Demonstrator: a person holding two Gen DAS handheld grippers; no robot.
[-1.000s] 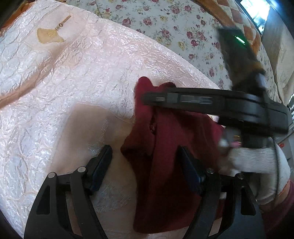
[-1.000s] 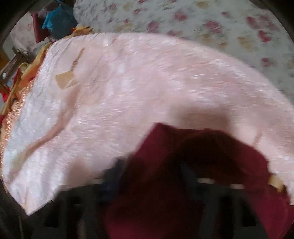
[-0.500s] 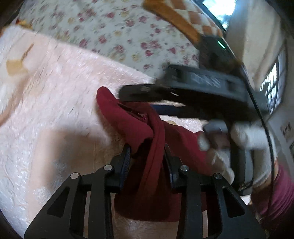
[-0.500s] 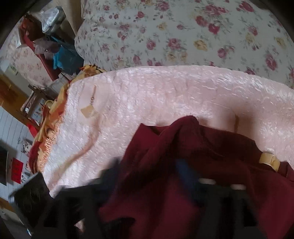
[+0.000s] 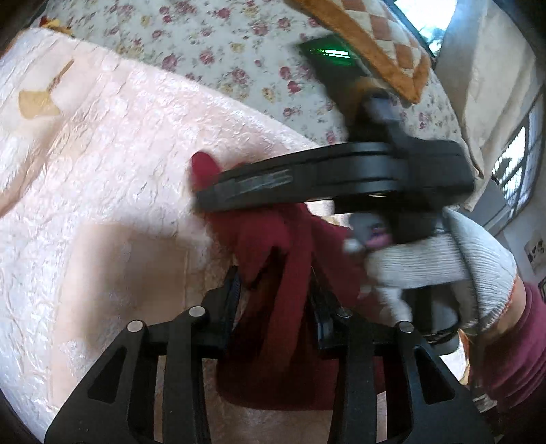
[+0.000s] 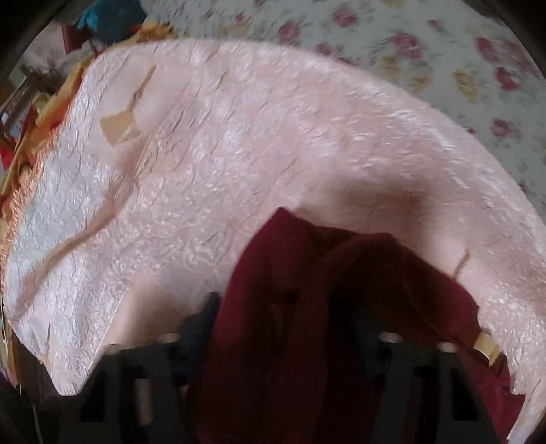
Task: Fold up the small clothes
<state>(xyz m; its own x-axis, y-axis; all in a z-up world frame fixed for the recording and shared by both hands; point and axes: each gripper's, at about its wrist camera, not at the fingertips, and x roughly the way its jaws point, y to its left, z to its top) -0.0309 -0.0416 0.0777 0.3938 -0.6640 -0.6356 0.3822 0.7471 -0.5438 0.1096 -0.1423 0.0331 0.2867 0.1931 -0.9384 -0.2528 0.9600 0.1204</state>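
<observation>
A dark red garment (image 5: 290, 259) lies bunched on the pink quilted bedspread (image 5: 102, 170). My left gripper (image 5: 276, 300) pinches a raised fold of it. Its jaws are easing open, but the cloth still fills the gap between the pads. My right gripper (image 5: 211, 198) reaches across from the right in a white-gloved hand (image 5: 443, 259), with its tip over the garment's far corner. In the right wrist view the garment (image 6: 307, 307) drapes between and over the right gripper (image 6: 290, 324), whose jaws are closing. Blur and cloth hide whether its pads press.
The pink bedspread (image 6: 239, 153) carries a yellow tassel patch (image 5: 37, 102) at far left. Beyond it lie a floral sheet (image 5: 221, 41) and an orange checked cushion (image 5: 375, 34). A window (image 5: 515, 170) is at right. Cluttered items (image 6: 102, 20) stand past the bed's left edge.
My left gripper went from wide open around the flat garment to closed on a raised fold. The right gripper pulled back from the garment, then came down close over it again.
</observation>
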